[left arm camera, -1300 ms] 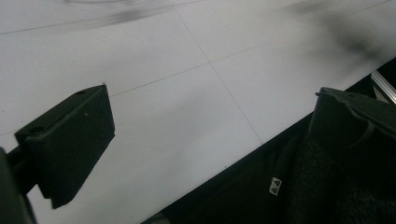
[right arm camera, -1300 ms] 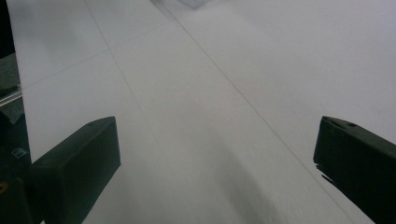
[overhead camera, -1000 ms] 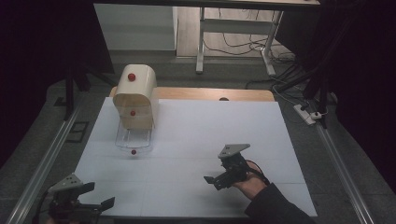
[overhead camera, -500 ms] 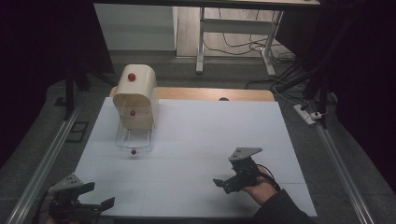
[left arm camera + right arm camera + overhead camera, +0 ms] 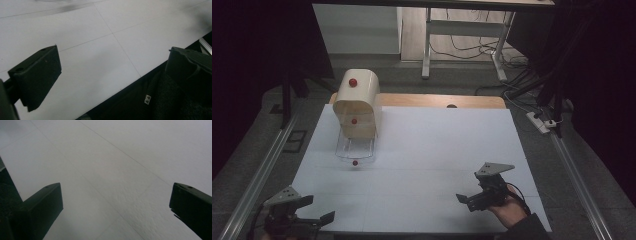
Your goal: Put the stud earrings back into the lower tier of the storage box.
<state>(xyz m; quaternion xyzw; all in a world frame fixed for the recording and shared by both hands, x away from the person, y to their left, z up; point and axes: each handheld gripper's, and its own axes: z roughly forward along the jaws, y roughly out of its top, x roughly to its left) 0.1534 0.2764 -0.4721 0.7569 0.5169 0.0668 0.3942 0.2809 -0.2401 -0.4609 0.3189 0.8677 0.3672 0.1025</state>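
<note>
Both the left gripper (image 5: pixel 314 212) and right gripper (image 5: pixel 468 200) rest at the desk's (image 5: pixel 437 150) near edge, jaws wide and empty; the cream bread box (image 5: pixel 357 102) stands well apart at far left, its clear door lowered, seemingly finished.

We see a cream, round-topped bread box (image 5: pixel 357 102) standing upright at the far left of the white worktop (image 5: pixel 437 150), red knobs on its top and front. Just before it lies a clear wire-edged tray (image 5: pixel 355 149) bearing a red knob at its near edge.
</note>
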